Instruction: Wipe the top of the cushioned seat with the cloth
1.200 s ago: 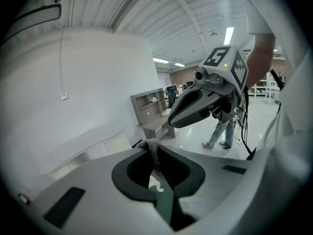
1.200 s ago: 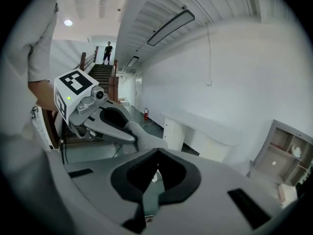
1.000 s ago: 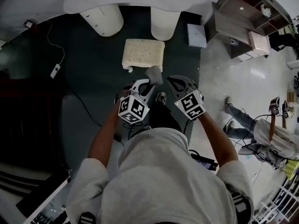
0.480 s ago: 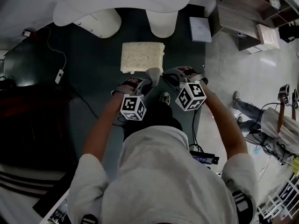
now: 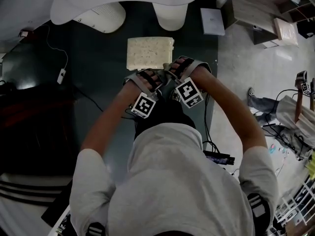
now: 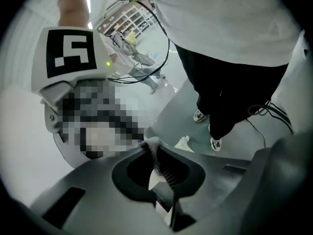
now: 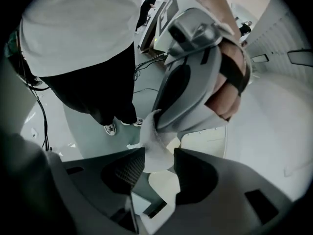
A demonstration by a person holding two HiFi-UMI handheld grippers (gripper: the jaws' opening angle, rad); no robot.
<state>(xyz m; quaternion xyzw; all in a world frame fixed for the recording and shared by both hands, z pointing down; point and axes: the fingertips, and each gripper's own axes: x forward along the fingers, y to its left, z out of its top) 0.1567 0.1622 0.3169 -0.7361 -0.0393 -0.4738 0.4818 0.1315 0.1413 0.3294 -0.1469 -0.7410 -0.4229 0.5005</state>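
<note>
The cushioned seat (image 5: 150, 53) is a cream square pad on the dark carpet, right in front of both grippers; it also shows in the right gripper view (image 7: 205, 141). My left gripper (image 5: 153, 77) is shut on a pale grey cloth (image 6: 155, 153), pinched between its jaws. My right gripper (image 5: 173, 72) has come tip to tip with it. In the right gripper view the cloth (image 7: 156, 153) hangs from the left gripper's tip (image 7: 161, 124) down between my right gripper's (image 7: 154, 168) jaws, which are opening and stand apart around it.
Two white rounded furniture bases (image 5: 170, 16) (image 5: 98, 16) stand beyond the seat. A white cable with a switch (image 5: 60, 75) lies at the left. A flat box (image 5: 211, 21) and wooden shelves (image 5: 256, 18) are at the right, and another person (image 5: 290, 112) stands on the pale floor.
Both grippers have moved forward toward the seat and drawn together. The right gripper, earlier apart from the left, now meets it at the cloth.
</note>
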